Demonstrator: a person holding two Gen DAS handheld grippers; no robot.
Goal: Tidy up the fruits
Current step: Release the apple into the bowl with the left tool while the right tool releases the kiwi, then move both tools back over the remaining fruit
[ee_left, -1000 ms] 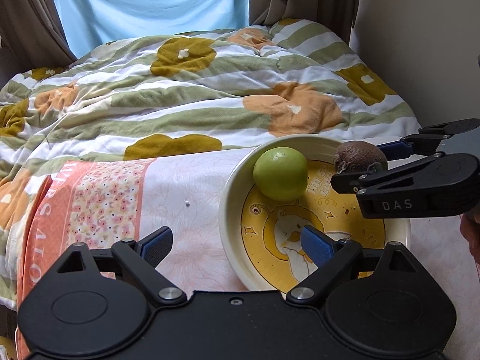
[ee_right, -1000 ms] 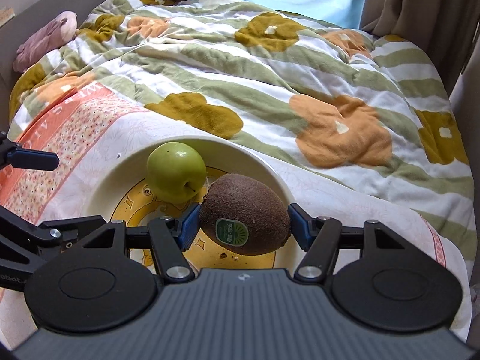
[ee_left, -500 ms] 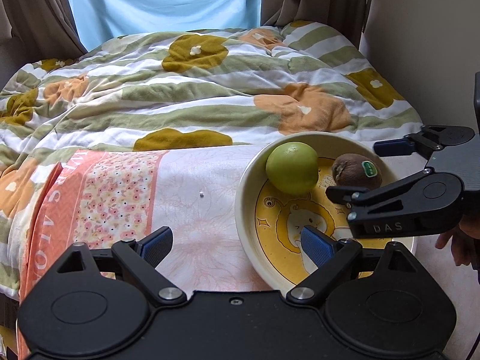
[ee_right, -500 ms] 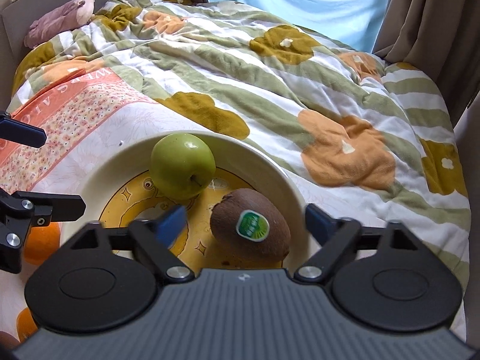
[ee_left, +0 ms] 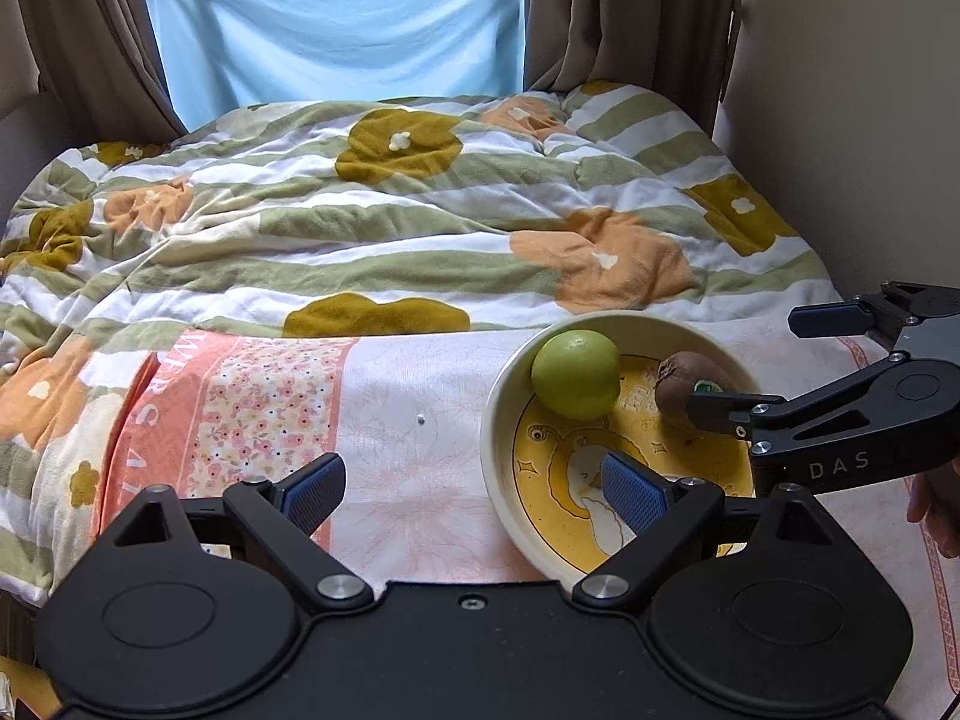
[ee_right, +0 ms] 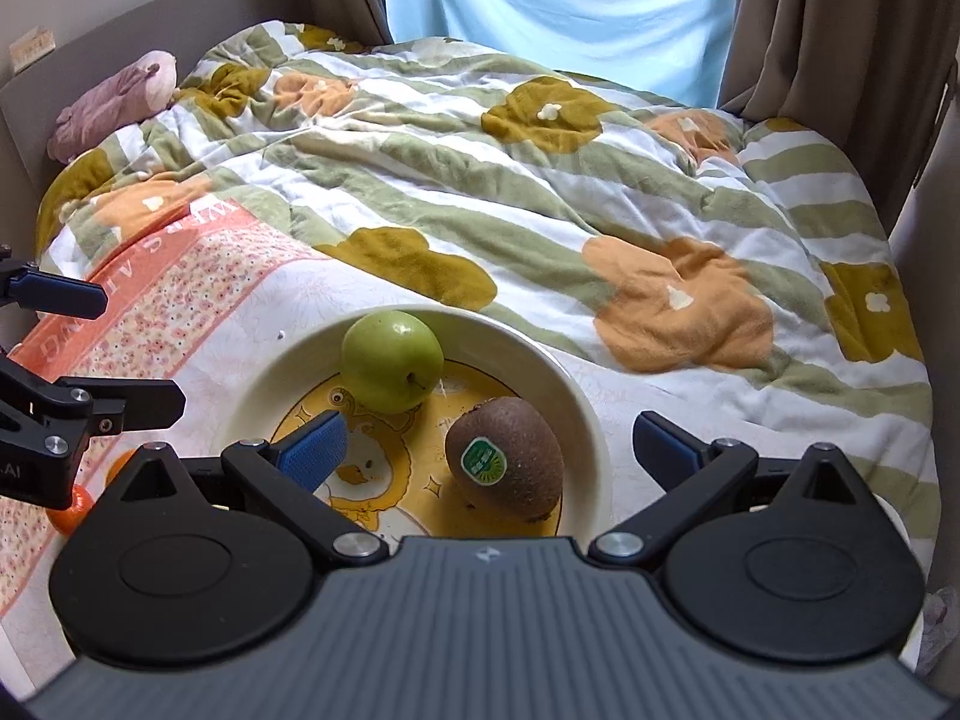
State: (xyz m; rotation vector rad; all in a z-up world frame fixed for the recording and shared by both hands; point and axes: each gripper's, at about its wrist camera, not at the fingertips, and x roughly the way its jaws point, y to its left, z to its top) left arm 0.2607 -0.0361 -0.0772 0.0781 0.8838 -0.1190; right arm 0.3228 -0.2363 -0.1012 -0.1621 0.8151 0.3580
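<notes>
Right tongs (ee_right: 489, 450) splayed, fuzzy oval kiwi (ee_right: 504, 467)

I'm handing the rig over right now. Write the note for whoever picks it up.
Right claw: open, empty, hovering over the bowl.
Left claw: open, empty, over the bedspread at the bowl's left rim.
Done: green apple and kiwi both lie in the bowl, apart from each other.
Left: at least one orange fruit sits on the bedspread left of the bowl, partly hidden by the left claw; it probably goes in next. More fruit may be out of view.
</notes>
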